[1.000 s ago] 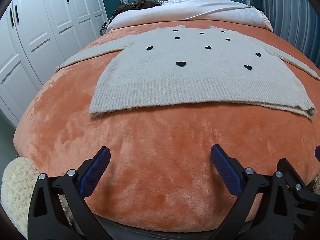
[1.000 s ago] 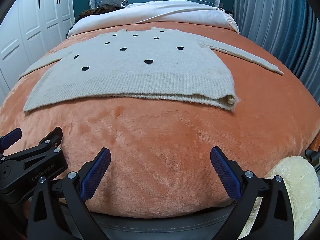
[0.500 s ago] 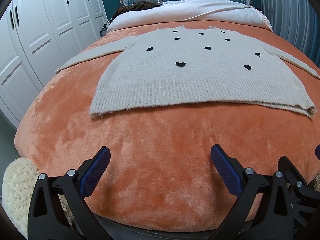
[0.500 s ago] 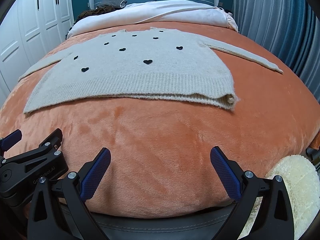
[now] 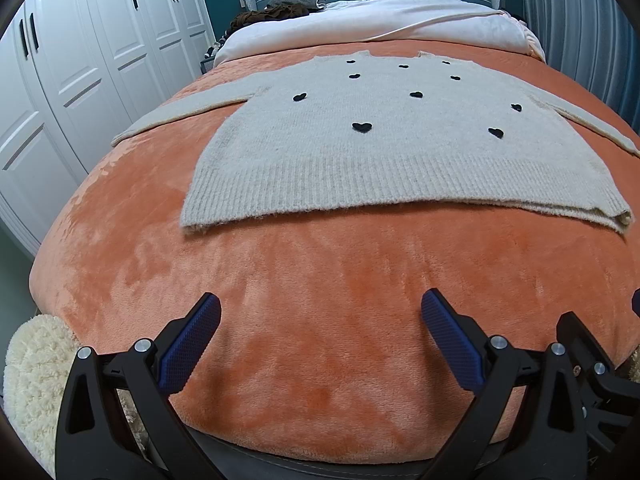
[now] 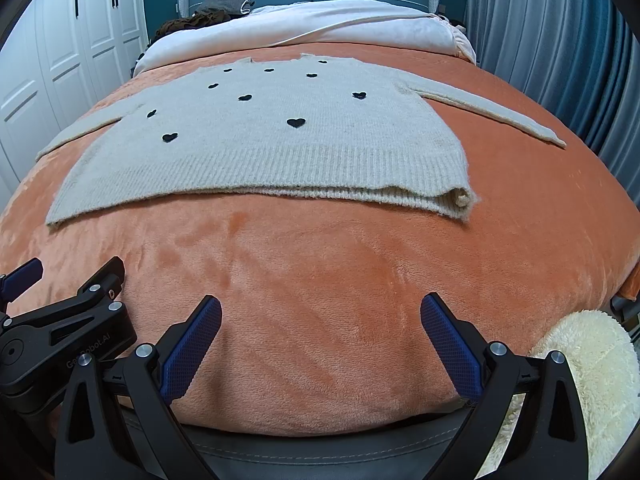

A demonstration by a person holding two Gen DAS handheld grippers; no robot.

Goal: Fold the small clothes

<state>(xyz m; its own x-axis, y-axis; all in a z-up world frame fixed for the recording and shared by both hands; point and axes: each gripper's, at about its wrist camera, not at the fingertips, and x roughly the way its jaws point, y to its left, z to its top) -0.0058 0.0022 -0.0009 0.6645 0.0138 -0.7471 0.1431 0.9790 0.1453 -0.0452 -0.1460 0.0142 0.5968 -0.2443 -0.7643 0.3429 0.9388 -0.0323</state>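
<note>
At the far left we see white panelled wardrobe doors beside the bed, and a cream fluffy rug below its corner. Our left gripper hovers with blue-padded fingers spread wide and empty above the foot of the orange plush blanket. Ahead, well apart from both tools, the beige knitted sweater with small black hearts lies flat, sleeves stretched outward, ribbed hem towards us. At the hem's right corner the knit appears doubled over, though we cannot tell how far. Our right gripper is likewise wide and holds nothing. Grey-blue curtains hang at the right.
</note>
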